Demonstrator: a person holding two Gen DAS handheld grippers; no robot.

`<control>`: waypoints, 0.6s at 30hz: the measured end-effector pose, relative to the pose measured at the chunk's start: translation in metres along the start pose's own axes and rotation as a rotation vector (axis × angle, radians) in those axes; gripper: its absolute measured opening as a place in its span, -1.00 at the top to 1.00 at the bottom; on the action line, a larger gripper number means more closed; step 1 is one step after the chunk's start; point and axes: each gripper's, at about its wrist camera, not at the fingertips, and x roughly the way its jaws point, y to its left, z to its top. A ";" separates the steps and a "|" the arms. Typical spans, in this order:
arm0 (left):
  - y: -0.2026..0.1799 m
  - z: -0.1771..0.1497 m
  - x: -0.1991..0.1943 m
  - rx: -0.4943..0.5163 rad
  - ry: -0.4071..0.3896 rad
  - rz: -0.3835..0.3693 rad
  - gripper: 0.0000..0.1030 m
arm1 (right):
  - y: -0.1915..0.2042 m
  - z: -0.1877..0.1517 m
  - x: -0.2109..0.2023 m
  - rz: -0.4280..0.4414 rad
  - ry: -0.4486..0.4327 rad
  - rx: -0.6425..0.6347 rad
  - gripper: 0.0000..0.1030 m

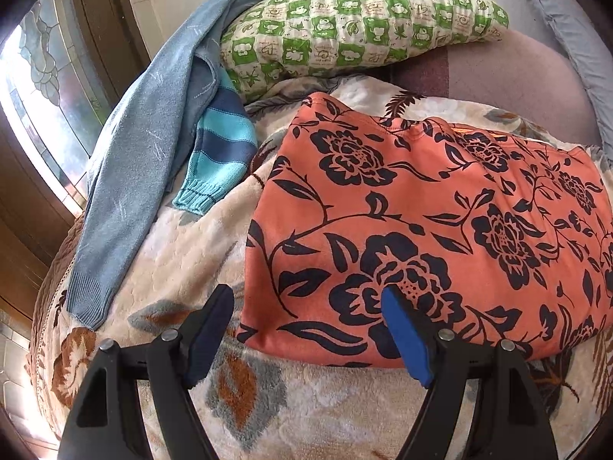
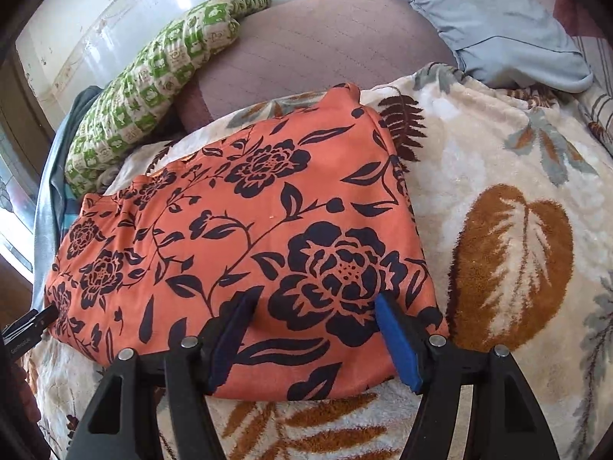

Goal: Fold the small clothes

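Note:
An orange garment with a dark floral print (image 1: 421, 230) lies folded flat on the cream leaf-pattern blanket (image 1: 184, 260); it also shows in the right wrist view (image 2: 237, 253). My left gripper (image 1: 306, 306) is open and empty over the garment's near left corner. My right gripper (image 2: 318, 306) is open and empty over the garment's near right corner, its jaws astride the near edge. The left gripper's tip (image 2: 28, 324) shows at the far left of the right wrist view.
A grey-blue sweater (image 1: 130, 176) and a blue striped knit (image 1: 218, 153) lie left of the garment. A green checked pillow (image 1: 356, 27) is behind, also in the right wrist view (image 2: 153, 88). A light blue pillow (image 2: 498, 30) lies back right. A window (image 1: 42, 88) is at left.

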 end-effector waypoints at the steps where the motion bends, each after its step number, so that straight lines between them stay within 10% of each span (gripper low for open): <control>1: 0.000 0.001 0.003 -0.002 0.001 0.003 -0.55 | 0.002 0.000 0.001 -0.010 0.002 -0.009 -0.38; 18: 0.020 0.011 0.039 0.019 0.065 0.055 -0.86 | 0.003 -0.002 0.004 -0.009 -0.005 -0.047 -0.40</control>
